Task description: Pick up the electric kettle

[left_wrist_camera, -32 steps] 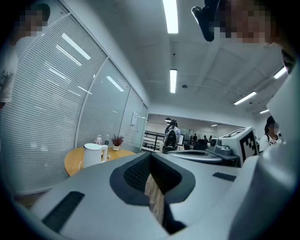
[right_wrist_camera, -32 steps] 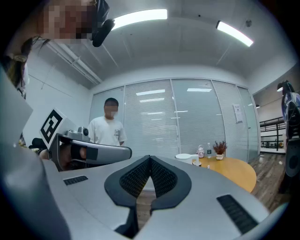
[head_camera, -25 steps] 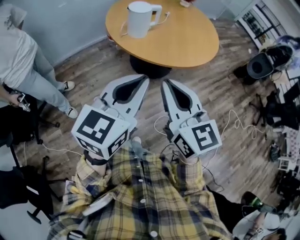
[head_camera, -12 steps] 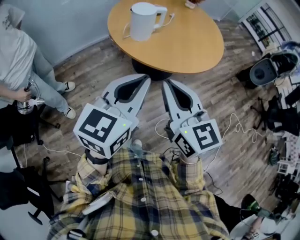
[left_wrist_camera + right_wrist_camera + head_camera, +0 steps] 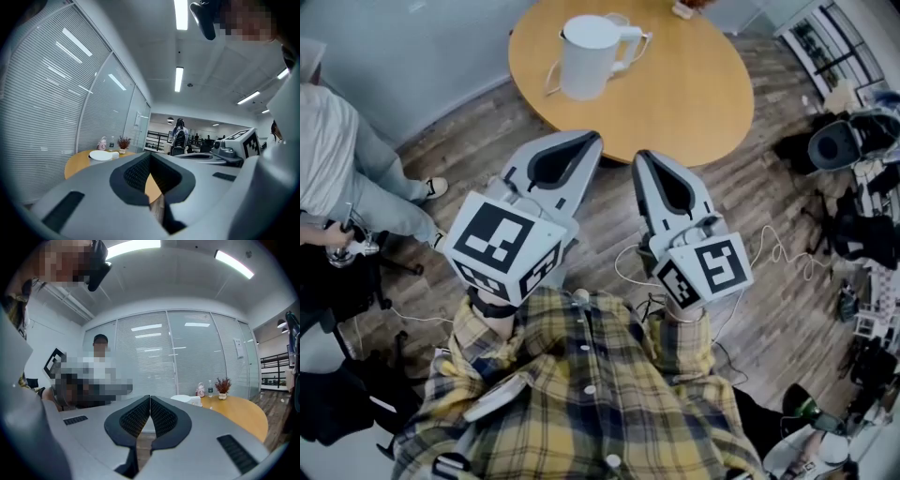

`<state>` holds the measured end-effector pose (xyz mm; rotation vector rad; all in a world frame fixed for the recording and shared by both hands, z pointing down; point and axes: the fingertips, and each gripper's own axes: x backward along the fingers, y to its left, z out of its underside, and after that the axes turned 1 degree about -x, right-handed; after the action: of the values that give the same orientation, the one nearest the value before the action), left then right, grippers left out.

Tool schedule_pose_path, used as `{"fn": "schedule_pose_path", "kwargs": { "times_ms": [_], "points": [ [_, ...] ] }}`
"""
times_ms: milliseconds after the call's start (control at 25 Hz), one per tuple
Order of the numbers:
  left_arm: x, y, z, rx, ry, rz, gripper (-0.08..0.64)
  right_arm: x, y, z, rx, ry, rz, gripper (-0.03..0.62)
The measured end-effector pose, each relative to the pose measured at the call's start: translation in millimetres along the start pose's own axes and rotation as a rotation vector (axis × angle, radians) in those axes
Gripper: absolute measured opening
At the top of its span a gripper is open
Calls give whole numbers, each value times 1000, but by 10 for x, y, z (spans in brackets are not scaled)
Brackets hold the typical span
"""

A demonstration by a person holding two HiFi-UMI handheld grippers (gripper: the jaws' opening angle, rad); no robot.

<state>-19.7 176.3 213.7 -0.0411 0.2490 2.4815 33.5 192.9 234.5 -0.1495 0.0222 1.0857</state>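
The white electric kettle (image 5: 586, 54) stands upright on the round wooden table (image 5: 684, 89), its handle pointing right and a cord trailing beside it. My left gripper (image 5: 592, 139) and right gripper (image 5: 641, 156) are held side by side over the wooden floor, short of the table's near edge, both pointing at it. Both are shut with nothing between the jaws. The left gripper view shows only the kettle's top (image 5: 101, 155) above the shut left gripper (image 5: 150, 154). In the right gripper view the kettle (image 5: 186, 400) peeks out just right of the shut right gripper (image 5: 150, 397).
A person in grey (image 5: 337, 159) stands at the left by a black chair. A black round bin (image 5: 834, 145), equipment and cables (image 5: 778, 248) crowd the floor at the right. A small potted plant (image 5: 222, 387) and bottles sit at the table's far side.
Both grippers have moved forward toward the table, still shut; the table and kettle now sit nearer to their tips. The person at the left has shifted further out of frame.
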Motion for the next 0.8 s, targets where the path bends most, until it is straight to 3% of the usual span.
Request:
{"fn": "schedule_pose_path", "kwargs": {
  "times_ms": [800],
  "points": [
    [-400,1157,2,12,49,37,3,-1051,-344,68,-26,30,104,32]
  ]
}}
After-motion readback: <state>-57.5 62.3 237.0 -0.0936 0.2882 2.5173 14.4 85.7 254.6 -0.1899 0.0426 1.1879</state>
